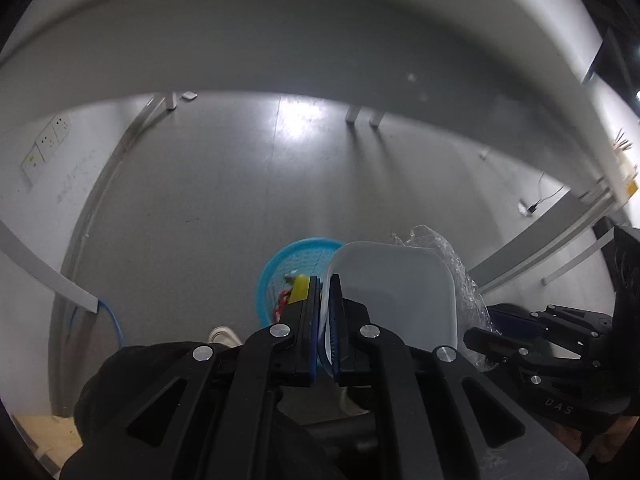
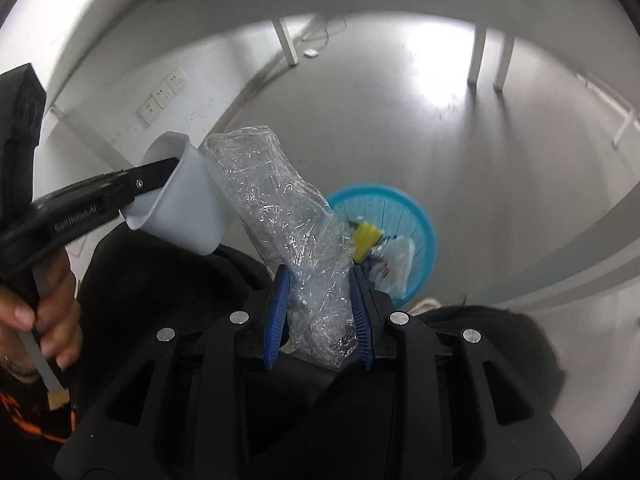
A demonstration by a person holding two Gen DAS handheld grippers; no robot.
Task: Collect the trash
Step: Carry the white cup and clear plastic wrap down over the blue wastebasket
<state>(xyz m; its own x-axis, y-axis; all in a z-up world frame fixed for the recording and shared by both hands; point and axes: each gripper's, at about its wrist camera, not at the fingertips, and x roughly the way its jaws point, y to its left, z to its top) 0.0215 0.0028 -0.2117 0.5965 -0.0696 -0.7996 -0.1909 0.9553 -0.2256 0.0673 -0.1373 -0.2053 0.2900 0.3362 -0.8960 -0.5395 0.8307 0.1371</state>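
Trash is in both grips: the right hand-held gripper (image 2: pixel 319 312), partly open, squeezes a crumpled clear plastic wrapper (image 2: pixel 280 216) between its blue pads, while the left hand-held gripper (image 1: pixel 325 300) is pinched fully onto the thin rim of a white plastic tub (image 1: pixel 394 288), carrying it by its wall. Both point steeply down, likely for dropping. Below waits the blue basket (image 2: pixel 424 216) on the floor (image 1: pixel 240 184), already holding a yellow scrap (image 2: pixel 366 238). Open floor surrounds it; desk (image 1: pixel 280 52) legs stand well apart beyond.
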